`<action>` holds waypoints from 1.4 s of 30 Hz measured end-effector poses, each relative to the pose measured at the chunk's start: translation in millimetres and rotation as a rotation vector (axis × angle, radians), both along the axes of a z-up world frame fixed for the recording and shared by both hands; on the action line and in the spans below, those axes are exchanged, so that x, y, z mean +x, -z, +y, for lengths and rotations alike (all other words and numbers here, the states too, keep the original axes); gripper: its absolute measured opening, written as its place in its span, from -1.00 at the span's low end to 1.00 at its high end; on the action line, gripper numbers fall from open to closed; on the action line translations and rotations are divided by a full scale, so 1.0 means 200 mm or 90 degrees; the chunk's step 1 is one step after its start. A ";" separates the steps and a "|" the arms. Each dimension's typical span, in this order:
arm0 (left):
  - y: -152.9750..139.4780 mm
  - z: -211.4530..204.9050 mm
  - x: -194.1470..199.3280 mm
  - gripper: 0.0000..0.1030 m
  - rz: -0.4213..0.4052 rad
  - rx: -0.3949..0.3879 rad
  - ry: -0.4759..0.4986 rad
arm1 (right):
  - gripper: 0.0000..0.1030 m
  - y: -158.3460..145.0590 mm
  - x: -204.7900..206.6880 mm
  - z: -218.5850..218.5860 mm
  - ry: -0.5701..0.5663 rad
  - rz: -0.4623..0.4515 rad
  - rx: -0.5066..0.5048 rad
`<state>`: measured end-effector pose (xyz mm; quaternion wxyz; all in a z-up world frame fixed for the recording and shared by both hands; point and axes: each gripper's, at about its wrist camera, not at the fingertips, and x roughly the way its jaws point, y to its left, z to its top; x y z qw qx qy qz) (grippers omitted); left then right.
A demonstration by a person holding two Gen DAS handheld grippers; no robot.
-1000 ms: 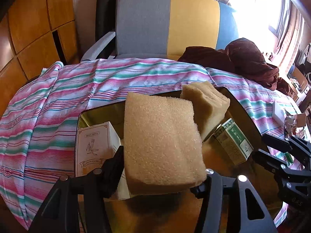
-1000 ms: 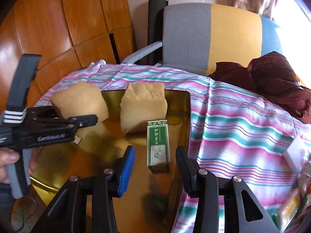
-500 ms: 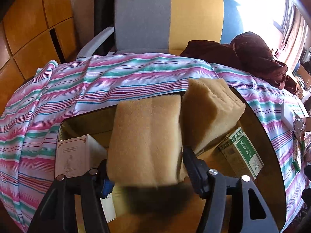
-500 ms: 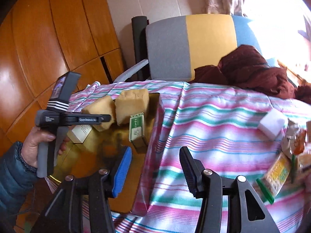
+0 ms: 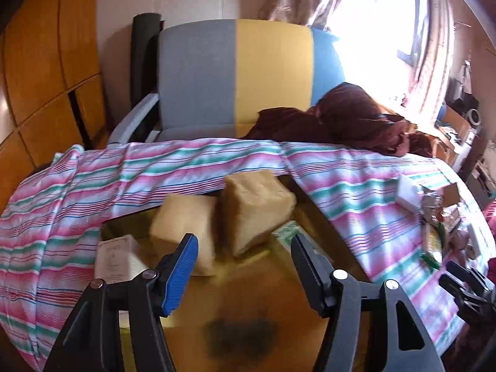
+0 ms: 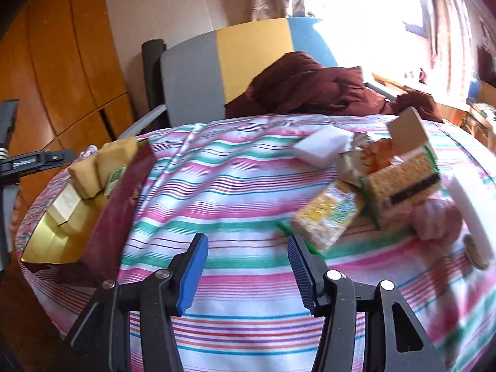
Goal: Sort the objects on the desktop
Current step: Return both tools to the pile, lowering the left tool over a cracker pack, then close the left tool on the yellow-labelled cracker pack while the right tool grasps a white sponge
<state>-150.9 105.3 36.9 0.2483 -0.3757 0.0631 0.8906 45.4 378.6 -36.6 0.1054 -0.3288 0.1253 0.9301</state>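
A gold-lined box (image 5: 248,319) (image 6: 46,248) lies on the striped cloth at the table's left. Inside stand two tan sponges (image 5: 189,229) (image 5: 257,204) side by side, a white carton (image 5: 117,257) at the left and a green-and-white packet (image 5: 286,231) at the right. My left gripper (image 5: 243,263) hangs open just in front of the sponges, holding nothing. My right gripper (image 6: 245,266) is open over bare cloth. Right of it lies a heap: a yellow snack packet (image 6: 328,214), a cracker pack (image 6: 403,183), a white eraser block (image 6: 322,145) and a pink bag (image 6: 434,217).
A grey, yellow and blue chair (image 5: 235,77) stands behind the table with a dark red garment (image 5: 341,117) over its seat and the table's far edge. Wooden cabinets (image 5: 40,71) line the left. The box's maroon outer wall (image 6: 121,207) rises beside the cloth.
My left gripper let go of the tan sponge, which now stands in the box beside the other, and backed off. My right gripper swung right, away from the box, toward the heap of packets.
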 end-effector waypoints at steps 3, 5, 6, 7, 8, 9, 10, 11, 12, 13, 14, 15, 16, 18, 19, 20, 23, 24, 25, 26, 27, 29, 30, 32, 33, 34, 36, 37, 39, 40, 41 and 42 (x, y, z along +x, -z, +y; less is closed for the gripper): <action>0.00 0.22 0.13 0.24 -0.016 0.017 0.081 | 0.08 0.04 0.11 0.15 0.060 -0.003 -0.010; 0.03 0.37 0.21 0.24 -0.034 0.024 0.133 | 0.08 0.06 0.18 0.23 0.088 -0.003 -0.016; 0.05 0.45 0.24 0.24 -0.042 0.024 0.154 | 0.08 0.07 0.21 0.27 0.101 -0.003 -0.016; 0.07 0.53 0.27 0.24 -0.050 0.021 0.171 | 0.09 0.09 0.22 0.30 0.112 -0.005 -0.015; 0.09 0.60 0.29 0.24 -0.059 0.019 0.189 | 0.09 0.10 0.24 0.32 0.122 -0.005 -0.014; 0.12 0.68 0.32 0.24 -0.067 0.017 0.207 | 0.09 0.11 0.25 0.34 0.128 -0.003 -0.015; 0.14 0.75 0.35 0.24 -0.072 0.011 0.221 | 0.09 0.12 0.26 0.36 0.132 -0.002 -0.015; 0.17 0.82 0.37 0.24 -0.076 0.003 0.233 | 0.09 0.13 0.27 0.37 0.136 0.001 -0.012; 0.19 0.88 0.40 0.24 -0.079 -0.004 0.244 | 0.10 0.14 0.27 0.38 0.139 0.003 -0.007; 0.22 0.95 0.42 0.24 -0.083 -0.012 0.256 | 0.10 0.15 0.28 0.38 0.140 0.005 -0.003; 0.24 1.01 0.44 0.24 -0.086 -0.022 0.267 | 0.13 0.17 0.29 0.38 0.140 0.008 -0.001; 0.27 1.07 0.46 0.24 -0.088 -0.033 0.277 | 0.15 0.18 0.30 0.39 0.137 0.014 -0.003; 0.29 1.12 0.47 0.24 -0.087 -0.044 0.286 | 0.15 0.19 0.31 0.39 0.133 0.021 -0.002; 0.33 1.20 0.49 0.24 -0.081 -0.065 0.301 | 0.16 0.20 0.33 0.38 0.125 0.036 0.003; 0.34 1.23 0.50 0.24 -0.078 -0.074 0.310 | 0.20 0.20 0.33 0.38 0.122 0.044 0.000; 0.35 1.26 0.51 0.25 -0.075 -0.082 0.319 | 0.25 0.20 0.34 0.39 0.118 0.053 -0.009; 0.40 1.35 0.51 0.25 -0.070 -0.106 0.344 | 0.30 0.21 0.37 0.42 0.110 0.083 -0.044; 0.42 1.37 0.51 0.25 -0.074 -0.109 0.349 | 0.31 0.22 0.37 0.43 0.106 0.093 -0.055; 0.43 1.39 0.50 0.25 -0.077 -0.112 0.354 | 0.33 0.22 0.38 0.44 0.103 0.101 -0.063; 0.45 1.40 0.50 0.25 -0.081 -0.114 0.360 | 0.34 0.22 0.38 0.45 0.101 0.107 -0.069; 0.46 1.42 0.49 0.25 -0.083 -0.114 0.364 | 0.35 0.23 0.38 0.45 0.099 0.112 -0.074; 0.47 1.45 0.49 0.25 -0.085 -0.108 0.373 | 0.38 0.23 0.38 0.45 0.095 0.120 -0.077; 0.47 1.46 0.49 0.25 -0.082 -0.106 0.377 | 0.38 0.23 0.38 0.45 0.093 0.124 -0.079; 0.48 1.48 0.49 0.25 -0.080 -0.109 0.379 | 0.41 0.23 0.39 0.45 0.087 0.130 -0.083; 0.49 1.49 0.48 0.25 -0.080 -0.112 0.379 | 0.41 0.23 0.39 0.45 0.086 0.133 -0.086; 0.49 1.50 0.48 0.25 -0.080 -0.114 0.379 | 0.41 0.23 0.39 0.45 0.084 0.136 -0.088; 0.51 1.52 0.47 0.25 -0.079 -0.119 0.379 | 0.43 0.24 0.39 0.46 0.082 0.140 -0.090; 0.52 1.54 0.47 0.25 -0.079 -0.122 0.379 | 0.43 0.24 0.39 0.46 0.081 0.141 -0.092; 0.53 1.56 0.46 0.25 -0.078 -0.127 0.379 | 0.45 0.24 0.39 0.46 0.077 0.144 -0.093; 0.54 1.56 0.46 0.25 -0.077 -0.128 0.378 | 0.45 0.24 0.39 0.45 0.076 0.145 -0.094; 0.54 1.56 0.45 0.25 -0.077 -0.125 0.377 | 0.46 0.24 0.39 0.45 0.075 0.145 -0.094; 0.54 1.56 0.45 0.25 -0.076 -0.121 0.375 | 0.46 0.24 0.39 0.45 0.074 0.145 -0.094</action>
